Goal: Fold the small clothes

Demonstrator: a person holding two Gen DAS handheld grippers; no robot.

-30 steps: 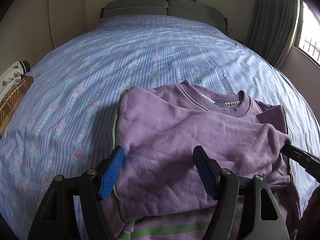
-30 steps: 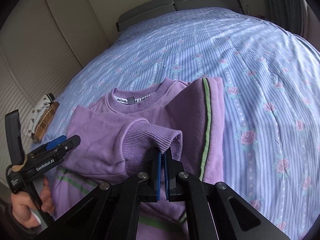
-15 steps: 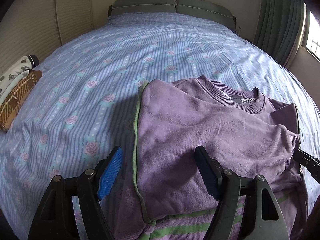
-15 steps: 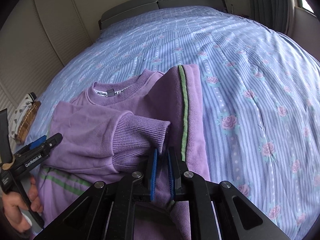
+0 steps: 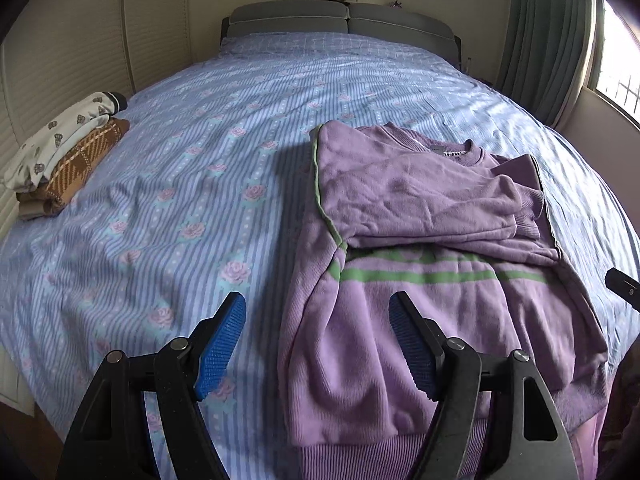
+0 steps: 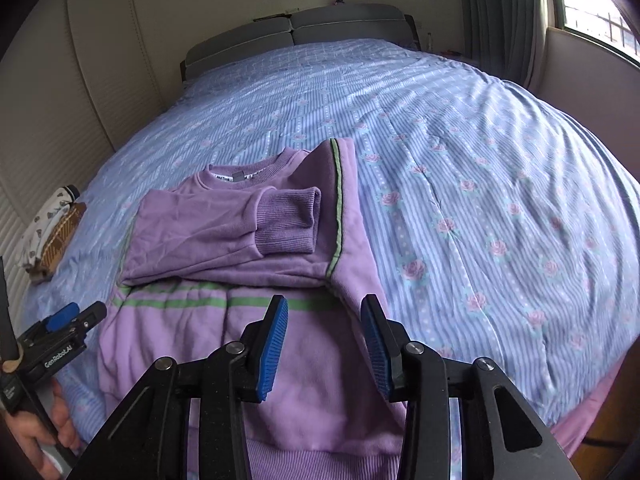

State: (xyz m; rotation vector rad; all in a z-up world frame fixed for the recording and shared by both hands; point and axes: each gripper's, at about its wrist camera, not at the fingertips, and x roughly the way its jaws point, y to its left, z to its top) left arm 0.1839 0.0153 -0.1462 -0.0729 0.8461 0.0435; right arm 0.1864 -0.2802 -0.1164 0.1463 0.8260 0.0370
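A purple sweatshirt (image 5: 432, 316) with green stripes lies flat on the bed, also in the right wrist view (image 6: 240, 336). Both sleeves are folded across its chest, the ribbed cuff (image 6: 288, 220) resting on top near the collar. My left gripper (image 5: 316, 344) is open and empty, hovering over the sweatshirt's lower left edge. My right gripper (image 6: 324, 344) is open and empty above the sweatshirt's lower right part, near the hem. The left gripper also shows at the left edge of the right wrist view (image 6: 64, 336), held by a hand.
The bed has a blue striped cover with roses (image 5: 180, 208) and a grey headboard (image 5: 344, 20). A stack of folded clothes (image 5: 64, 160) sits at the bed's left edge by the wall. Curtains and a window (image 5: 616, 60) are at the right.
My right gripper opened and let go of the sleeve cuff, which now lies on the chest. Both grippers pulled back toward the hem.
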